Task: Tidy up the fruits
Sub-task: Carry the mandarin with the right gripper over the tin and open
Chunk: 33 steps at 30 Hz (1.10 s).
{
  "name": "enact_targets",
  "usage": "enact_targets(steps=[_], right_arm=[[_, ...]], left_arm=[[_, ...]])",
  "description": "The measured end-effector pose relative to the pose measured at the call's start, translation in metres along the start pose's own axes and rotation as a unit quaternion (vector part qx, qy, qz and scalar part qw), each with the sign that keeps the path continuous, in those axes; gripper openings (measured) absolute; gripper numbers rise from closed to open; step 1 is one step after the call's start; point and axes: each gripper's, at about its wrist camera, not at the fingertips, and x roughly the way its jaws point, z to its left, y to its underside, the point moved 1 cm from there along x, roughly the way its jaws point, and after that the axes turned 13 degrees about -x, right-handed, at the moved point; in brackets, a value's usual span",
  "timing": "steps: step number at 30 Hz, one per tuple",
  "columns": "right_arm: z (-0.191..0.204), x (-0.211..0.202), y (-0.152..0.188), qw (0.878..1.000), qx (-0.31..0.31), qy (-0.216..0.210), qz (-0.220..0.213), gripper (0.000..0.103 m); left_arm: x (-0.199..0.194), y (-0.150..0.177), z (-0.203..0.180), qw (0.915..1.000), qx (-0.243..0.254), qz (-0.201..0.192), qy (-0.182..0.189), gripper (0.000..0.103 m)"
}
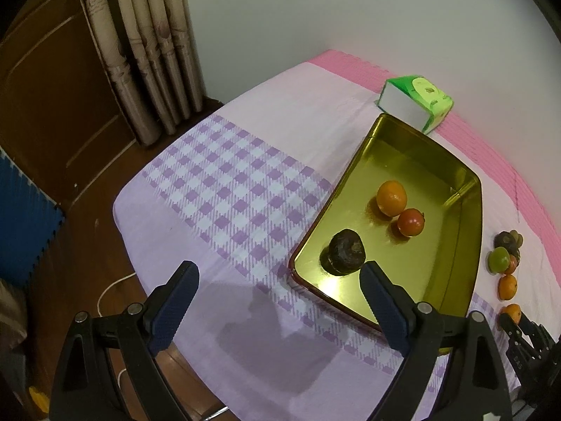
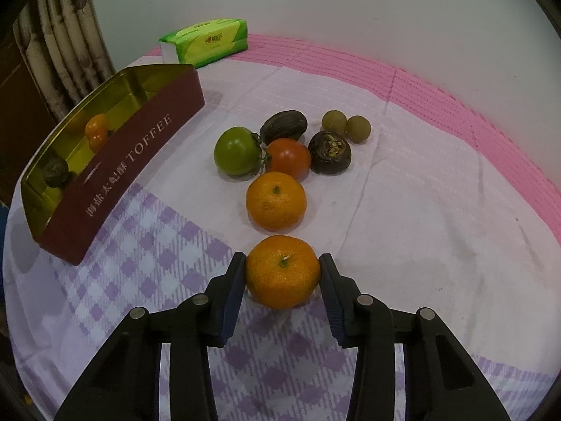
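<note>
A gold-lined toffee tin [image 1: 466, 242] [image 2: 115, 172] holds an orange [image 1: 391, 198], a red tomato [image 1: 411, 222] and a dark fruit [image 1: 345, 251]. My left gripper [image 1: 280, 273] is open and empty above the tin's near left corner. My right gripper [image 2: 282, 266] is shut on a mandarin [image 2: 283, 271] resting on the cloth; it also shows in the left wrist view [image 1: 511, 312]. Beyond it lie a second mandarin [image 2: 276, 200], a red tomato [image 2: 288, 158], a green tomato [image 2: 237, 151], two dark fruits [image 2: 329, 152] [image 2: 283, 126] and two small brown fruits [image 2: 345, 124].
A green tissue pack [image 1: 417, 101] [image 2: 207, 42] lies behind the tin near the wall. The table has a lilac checked cloth [image 1: 231, 189] over a pink mat [image 2: 455, 80]. A curtain [image 1: 147, 45] and wooden floor are off the left edge.
</note>
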Motion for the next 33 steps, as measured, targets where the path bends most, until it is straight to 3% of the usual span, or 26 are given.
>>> enact_targets(steps=[8, 16, 25, 33], right_arm=[[0.016, -0.024, -0.034, 0.999, -0.018, -0.020, -0.041, 0.042], [0.078, -0.028, -0.092, 0.992, -0.075, -0.068, -0.076, 0.042], [0.138, -0.002, -0.122, 0.984, -0.134, -0.095, -0.063, 0.042], [0.157, 0.023, -0.127, 0.982, -0.164, -0.088, -0.040, 0.043]], left_arm=[[0.004, -0.004, 0.011, 0.9995, -0.030, 0.011, -0.007, 0.092], [0.009, -0.007, 0.021, 0.9983, -0.052, 0.019, -0.016, 0.092], [0.013, -0.009, 0.026, 0.9974, -0.064, 0.028, -0.019, 0.092], [0.017, -0.010, 0.031, 0.9965, -0.073, 0.036, -0.019, 0.092]])
